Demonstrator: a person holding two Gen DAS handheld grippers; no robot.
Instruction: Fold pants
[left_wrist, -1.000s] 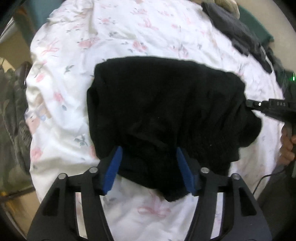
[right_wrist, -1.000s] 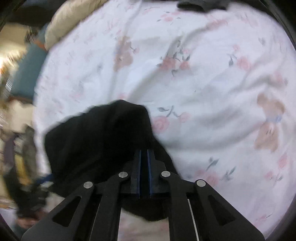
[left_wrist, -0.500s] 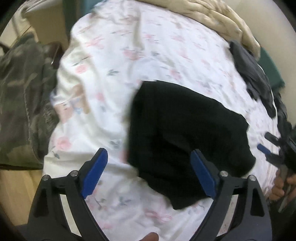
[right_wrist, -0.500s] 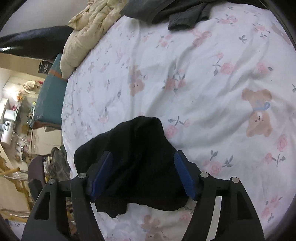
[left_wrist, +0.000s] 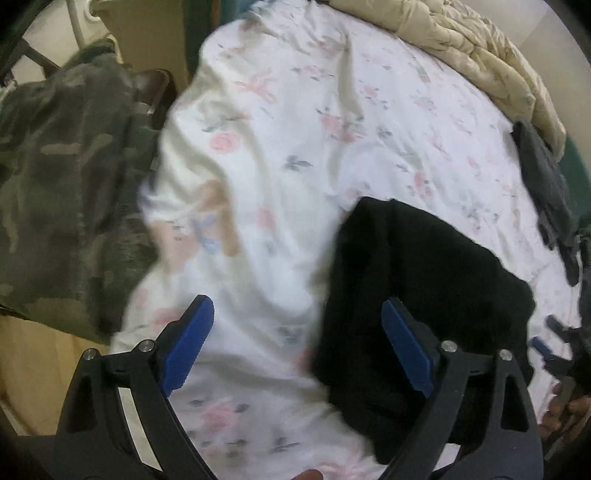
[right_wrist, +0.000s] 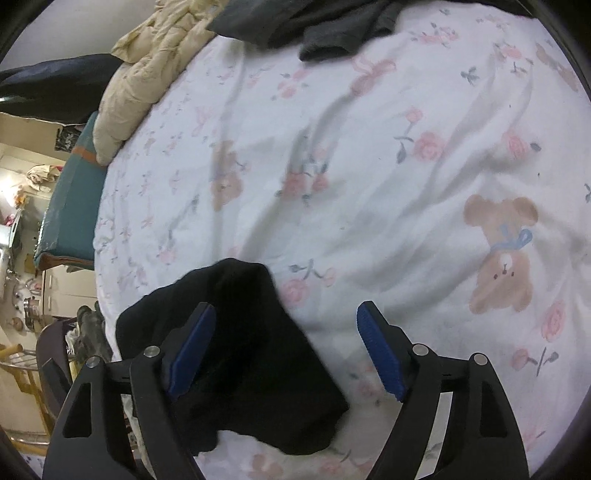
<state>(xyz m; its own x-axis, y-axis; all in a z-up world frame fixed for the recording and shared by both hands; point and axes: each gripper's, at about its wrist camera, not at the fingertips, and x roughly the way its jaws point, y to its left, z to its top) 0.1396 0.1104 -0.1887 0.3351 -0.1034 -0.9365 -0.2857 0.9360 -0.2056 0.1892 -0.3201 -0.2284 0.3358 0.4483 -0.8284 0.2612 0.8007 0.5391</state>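
The black pants (left_wrist: 424, 280) lie folded in a compact bundle on the white floral bedsheet (left_wrist: 295, 122). My left gripper (left_wrist: 297, 343) is open and empty, raised above the bundle's left edge. In the right wrist view the pants (right_wrist: 240, 343) lie at lower left, under my left finger. My right gripper (right_wrist: 286, 349) is open and empty, above the bundle's right edge. The right gripper also shows at the right edge of the left wrist view (left_wrist: 554, 343).
A camouflage garment (left_wrist: 62, 177) hangs over a chair left of the bed. A cream quilt (left_wrist: 461, 48) and dark clothes (left_wrist: 546, 184) lie at the far side. The sheet (right_wrist: 406, 166) spreads wide with a bear print (right_wrist: 502, 254).
Both grippers have let go of the pants, opened wide and drawn back and up. The left view has swung left, the right view right. The bundle stays on the bed.
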